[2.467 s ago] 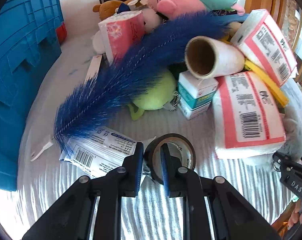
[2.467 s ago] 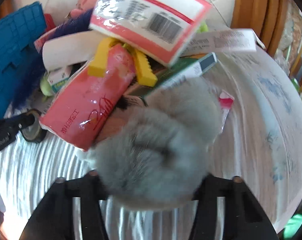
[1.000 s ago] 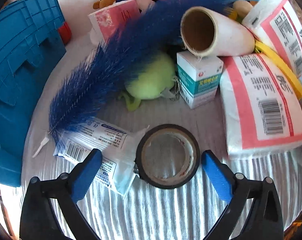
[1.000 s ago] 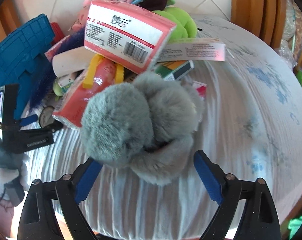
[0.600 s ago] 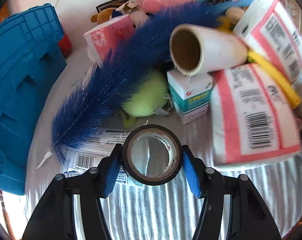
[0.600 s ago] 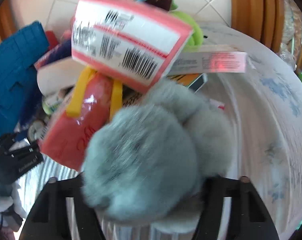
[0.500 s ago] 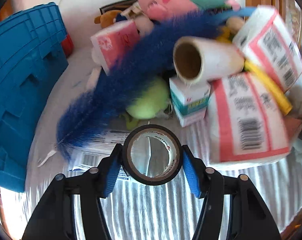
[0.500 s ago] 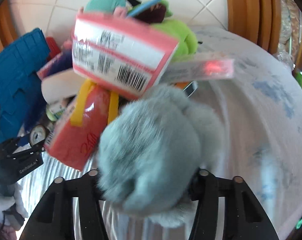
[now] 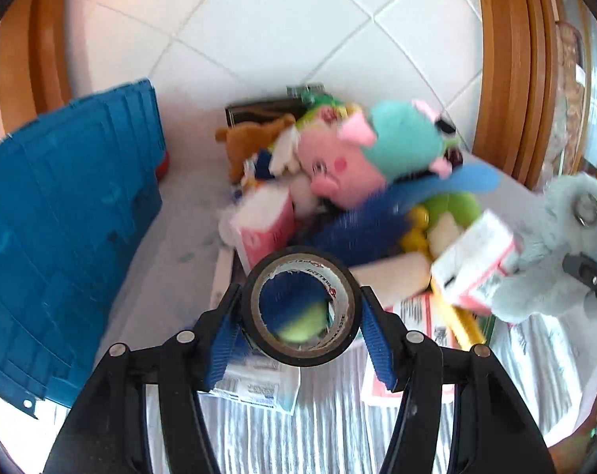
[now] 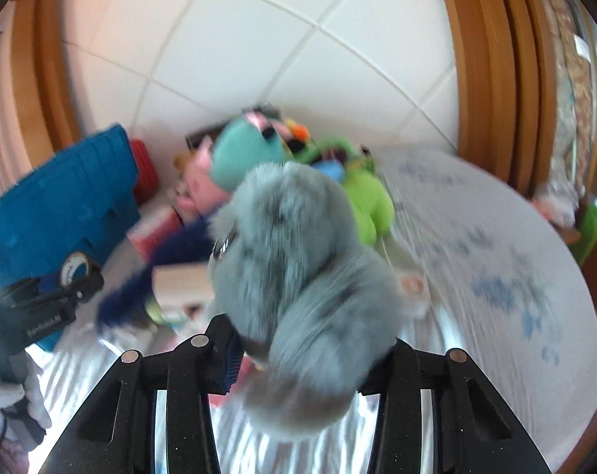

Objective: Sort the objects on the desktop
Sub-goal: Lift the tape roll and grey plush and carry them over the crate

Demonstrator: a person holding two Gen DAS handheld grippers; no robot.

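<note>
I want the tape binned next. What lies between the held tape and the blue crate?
Nothing visible. The left gripper holds the tape lifted, and the blue crate stands to its left, with only bare tablecloth between them.

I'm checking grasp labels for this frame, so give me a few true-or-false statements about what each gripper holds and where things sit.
1. The left gripper is shut on the tape roll. True.
2. The right gripper is open and holds nothing. False: it is shut on the grey fluffy toy.
3. The blue crate stands left of the pile. True.
4. The tape roll lies flat on the cloth. False: it is held up, its hole facing the camera.
5. The pink pig plush lies in the crate. False: it lies on the pile.
</note>
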